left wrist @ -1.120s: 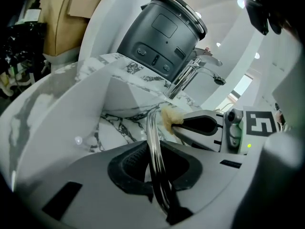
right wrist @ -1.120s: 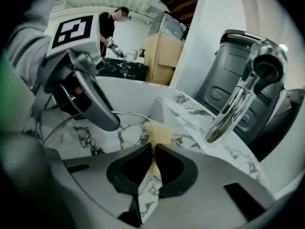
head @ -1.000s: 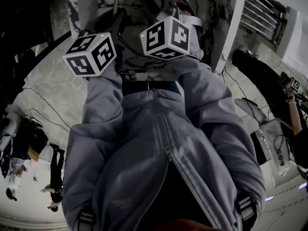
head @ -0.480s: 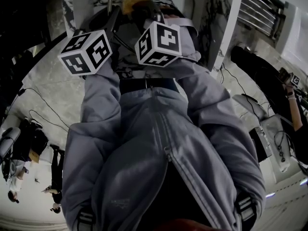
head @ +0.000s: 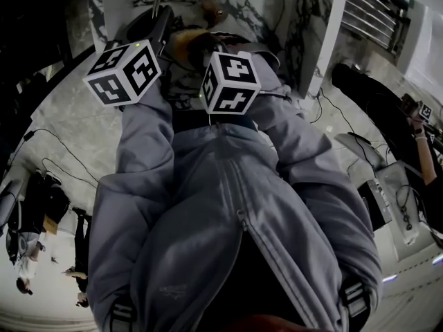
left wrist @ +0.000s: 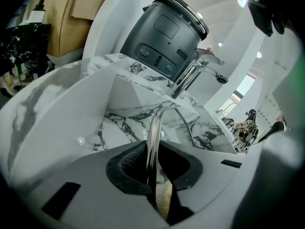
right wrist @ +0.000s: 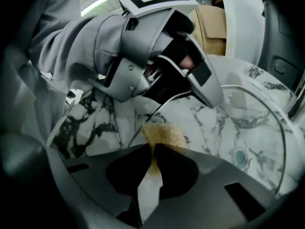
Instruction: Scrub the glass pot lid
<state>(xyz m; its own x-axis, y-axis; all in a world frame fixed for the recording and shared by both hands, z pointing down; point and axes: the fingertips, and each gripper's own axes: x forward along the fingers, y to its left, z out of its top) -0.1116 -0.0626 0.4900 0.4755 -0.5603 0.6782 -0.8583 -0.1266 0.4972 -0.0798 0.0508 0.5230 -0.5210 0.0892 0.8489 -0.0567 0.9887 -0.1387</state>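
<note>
Marble sink [left wrist: 47, 113] lies under both hands, and the lid [left wrist: 153, 132] is held above its basin, on edge, with only its metal rim nipped in the narrow jaws of the left tool [left wrist: 152, 162]. That thin hold is the main risk, as I judge it: the grip is on a slim, smooth and probably wet rim, so a hard push from the scrubbing side could make the lid pivot or slide out and drop onto the stone, where glass may chip or crack. The right tool [right wrist: 153, 163] is pinched tight on a small yellow-brown sponge [right wrist: 162, 133], which sits against the glass close to the rim and close to the left tool's tips. A long stroke could knock one tool into the other. The sponge is held by one thin corner, so it could fold or pull free under pressure. Around them, the faucet [left wrist: 200, 68] arches over the basin just beyond the lid and could be struck if the lid swings up. A dark cooker [left wrist: 164, 32] stands behind on the tabletop, well clear. The drain [right wrist: 240, 157] shows through the glass below. A pump bottle [left wrist: 37, 11] stands far off to the side, no obstacle.
</note>
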